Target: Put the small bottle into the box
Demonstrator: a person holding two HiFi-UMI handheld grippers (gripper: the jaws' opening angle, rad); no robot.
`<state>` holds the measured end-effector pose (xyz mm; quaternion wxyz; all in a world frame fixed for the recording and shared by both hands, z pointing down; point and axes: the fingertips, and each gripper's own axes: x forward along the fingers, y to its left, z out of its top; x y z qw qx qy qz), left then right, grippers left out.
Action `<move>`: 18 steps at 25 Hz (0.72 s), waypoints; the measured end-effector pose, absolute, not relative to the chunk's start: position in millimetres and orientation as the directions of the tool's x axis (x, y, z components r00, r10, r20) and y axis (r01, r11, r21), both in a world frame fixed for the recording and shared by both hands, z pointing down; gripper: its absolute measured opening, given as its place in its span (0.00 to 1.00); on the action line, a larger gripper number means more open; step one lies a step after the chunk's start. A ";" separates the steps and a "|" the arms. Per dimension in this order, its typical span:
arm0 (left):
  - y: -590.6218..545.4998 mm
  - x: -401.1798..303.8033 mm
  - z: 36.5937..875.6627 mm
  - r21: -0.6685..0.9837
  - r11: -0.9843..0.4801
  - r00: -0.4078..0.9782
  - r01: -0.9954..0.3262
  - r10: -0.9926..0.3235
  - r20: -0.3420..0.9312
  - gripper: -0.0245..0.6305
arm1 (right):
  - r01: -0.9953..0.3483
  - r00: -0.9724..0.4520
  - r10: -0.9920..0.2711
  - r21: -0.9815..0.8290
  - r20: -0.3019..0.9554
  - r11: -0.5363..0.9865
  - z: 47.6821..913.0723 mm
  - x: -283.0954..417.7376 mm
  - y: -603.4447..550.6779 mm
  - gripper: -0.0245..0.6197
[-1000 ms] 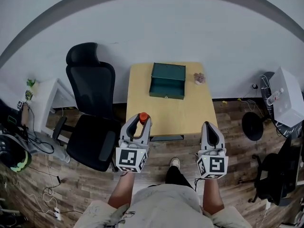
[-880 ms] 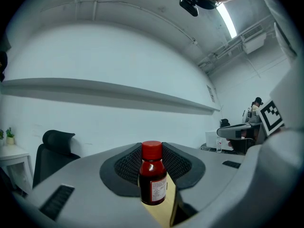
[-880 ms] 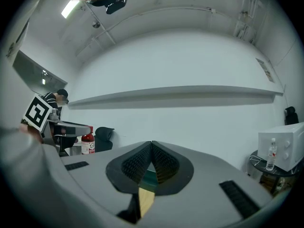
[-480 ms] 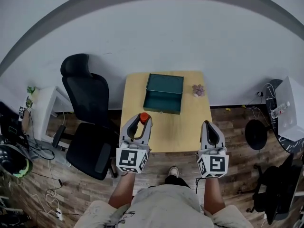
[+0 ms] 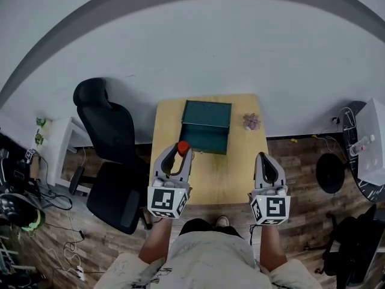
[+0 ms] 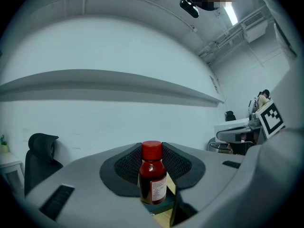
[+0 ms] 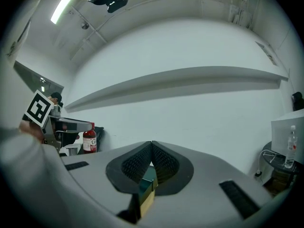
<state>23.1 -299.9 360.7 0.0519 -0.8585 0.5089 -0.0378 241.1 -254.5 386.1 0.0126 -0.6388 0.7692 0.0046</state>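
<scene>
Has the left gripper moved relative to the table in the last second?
Yes: the left gripper, holding the small bottle, has come closer to the green box on the table.

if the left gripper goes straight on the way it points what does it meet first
Most likely the green box on the table. The left gripper, jaws shut on the small bottle, aims about at the box's left side. Height is hard to judge, so it might pass above it.

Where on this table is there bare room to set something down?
The near half of the table, between the green box and the front edge, is bare. So is the right side in front of the small pinkish object. The back is crowded by both.
</scene>
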 end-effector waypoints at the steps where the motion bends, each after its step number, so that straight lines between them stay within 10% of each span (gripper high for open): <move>1: -303.8 23.0 361.9 -0.124 -0.473 0.475 -0.872 -0.880 0.014 0.24 | -0.982 -0.188 -0.982 -0.010 -0.021 0.188 387.5 240.9 -259.2 0.06; 18: -397.6 0.6 385.9 -0.078 -0.488 0.485 -0.869 -0.873 0.057 0.24 | -0.980 -0.199 -0.980 0.006 0.032 0.199 397.6 209.3 -354.2 0.06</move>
